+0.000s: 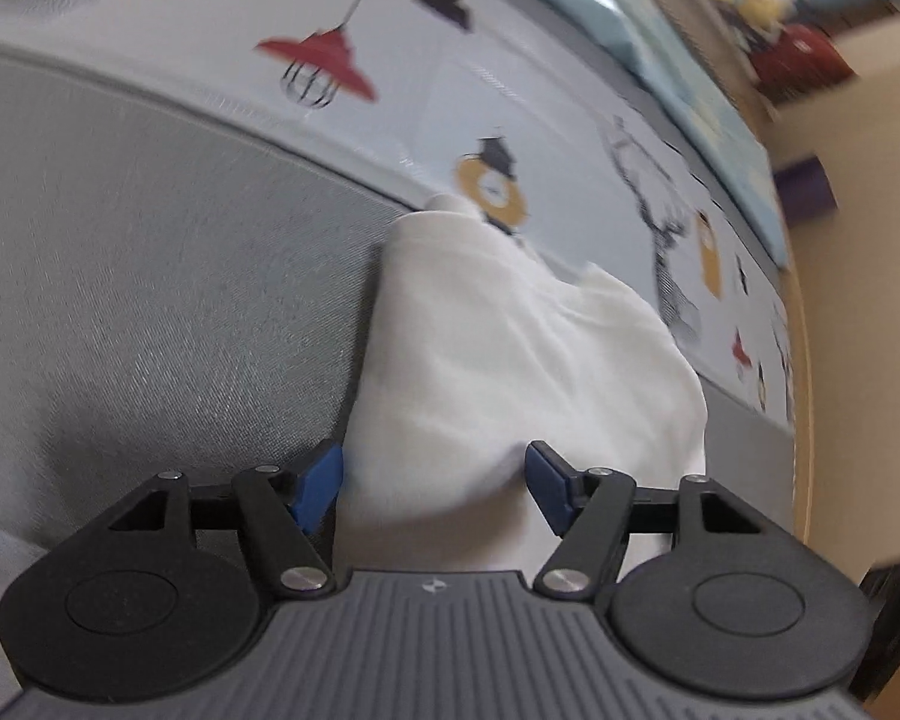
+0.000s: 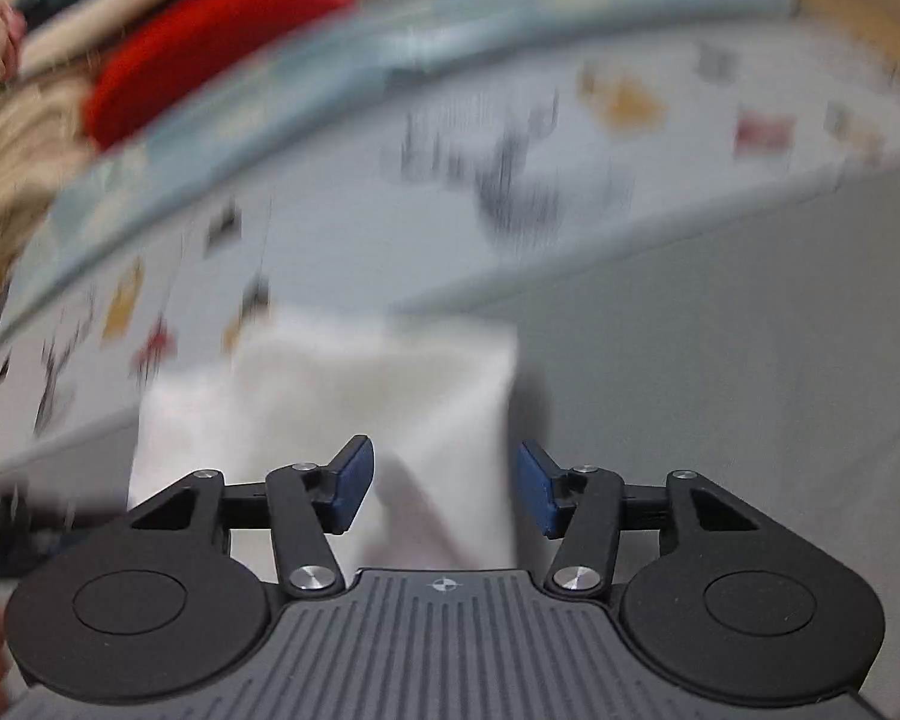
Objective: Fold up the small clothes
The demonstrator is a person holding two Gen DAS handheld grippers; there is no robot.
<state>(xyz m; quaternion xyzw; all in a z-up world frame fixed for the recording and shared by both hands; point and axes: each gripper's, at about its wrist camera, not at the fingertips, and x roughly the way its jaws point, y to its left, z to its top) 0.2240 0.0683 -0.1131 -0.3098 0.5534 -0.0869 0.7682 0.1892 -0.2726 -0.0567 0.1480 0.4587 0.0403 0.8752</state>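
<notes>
On grey bedding lies one white garment (image 1: 510,360); left gripper (image 1: 432,489) and right gripper (image 2: 444,489) gape, holding nothing.

Soft white cloth garment (image 1: 510,360) lies on matt grey woven fabric (image 1: 180,276); printed sheet (image 1: 510,90) looks smooth.

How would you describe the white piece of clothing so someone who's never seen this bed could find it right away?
Start at the bed, where a plain grey cover meets a pale sheet printed with lamps. The white garment lies folded across that seam, right ahead of both grippers. It is the only plain white, unprinted thing there, with soft creases.
</notes>
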